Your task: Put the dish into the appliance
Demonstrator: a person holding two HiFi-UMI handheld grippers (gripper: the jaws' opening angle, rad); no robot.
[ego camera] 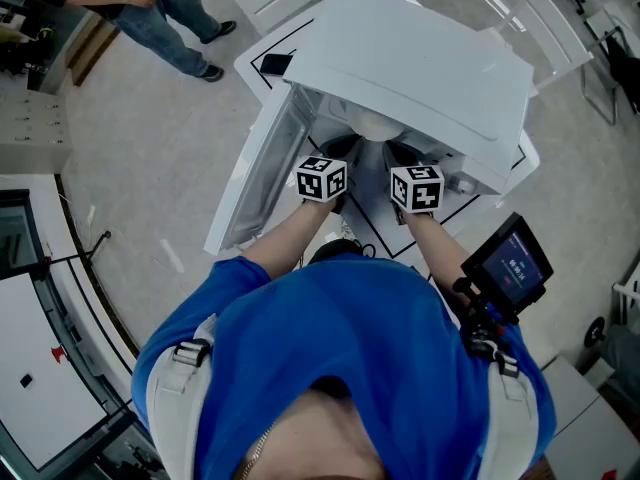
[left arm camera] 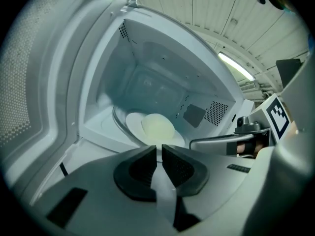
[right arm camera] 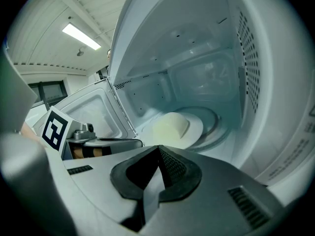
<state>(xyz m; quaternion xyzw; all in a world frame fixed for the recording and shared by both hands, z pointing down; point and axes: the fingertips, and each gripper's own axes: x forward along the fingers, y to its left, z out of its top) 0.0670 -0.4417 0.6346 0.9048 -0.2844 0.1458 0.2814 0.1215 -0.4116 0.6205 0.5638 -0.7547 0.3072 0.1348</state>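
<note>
Seen from the head, a white microwave oven (ego camera: 420, 68) stood with its door (ego camera: 250, 178) wide open, a person in jeans (ego camera: 170, 28) beyond. The left claw (left arm camera: 159, 149) was closing on nothing, and the round white plate with a pale dome (left arm camera: 135, 124) rested inside the oven ahead. The right claw (right arm camera: 158, 148) was clenched and empty, facing that plate.

Blue short-sleeved shirt (ego camera: 340, 328). Pale grey shoulder straps (ego camera: 168, 403), black buckles (ego camera: 190, 352). Black clamp mount by right shoulder, small screen (ego camera: 512, 265) with blue display. Left gripper (left arm camera: 159, 154) and right gripper (right arm camera: 158, 154): light grey moulded housings, dark slots, black jaws with dotted pads. Left jaws closing, nothing between. White left cube (ego camera: 321, 179) and right cube (ego camera: 417, 187), black square markers
</note>
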